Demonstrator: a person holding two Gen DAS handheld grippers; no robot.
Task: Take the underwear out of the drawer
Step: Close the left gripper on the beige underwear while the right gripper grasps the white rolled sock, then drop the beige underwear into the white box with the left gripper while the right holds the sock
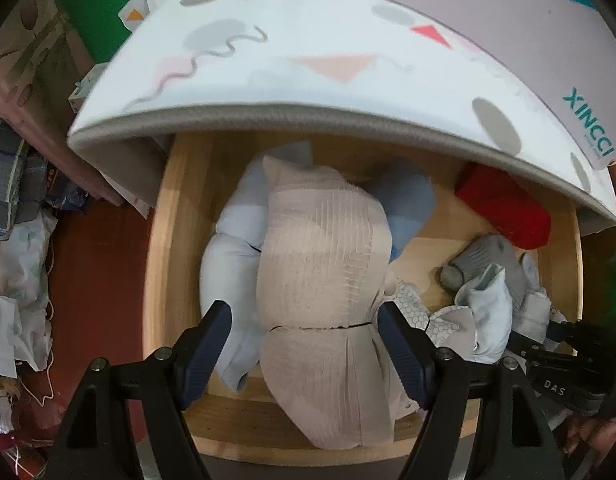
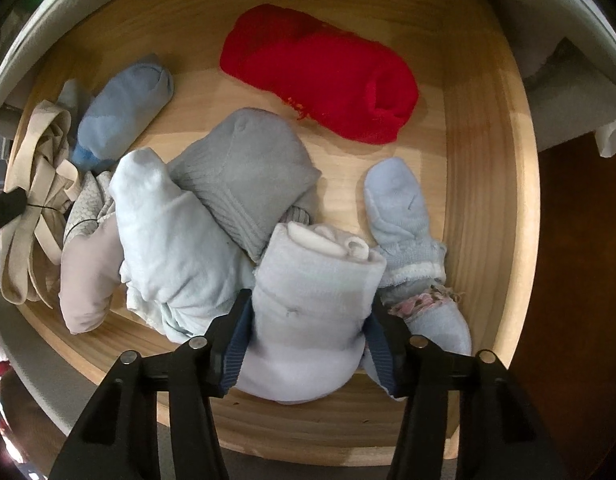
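The wooden drawer (image 1: 168, 240) stands pulled out under both grippers. A folded beige ribbed underwear piece (image 1: 323, 256) lies on pale blue cloth (image 1: 228, 264). My left gripper (image 1: 306, 332) is open and straddles it; the right pad touches its edge, while the left pad stands off over the blue cloth. In the right wrist view a rolled pale lavender-white garment (image 2: 308, 304) sits at the drawer's front edge, with my right gripper (image 2: 309, 308) shut on it, pads pressing both sides. The beige piece (image 2: 36, 216) shows at the far left there.
Around the held roll lie a red knitted item (image 2: 319, 80), a grey sock roll (image 2: 248, 168), a light blue garment (image 2: 168, 236) and small blue socks (image 2: 399, 208). A patterned white mat (image 1: 308, 60) overhangs the drawer's back. Bags and papers (image 1: 16, 264) clutter the floor at left.
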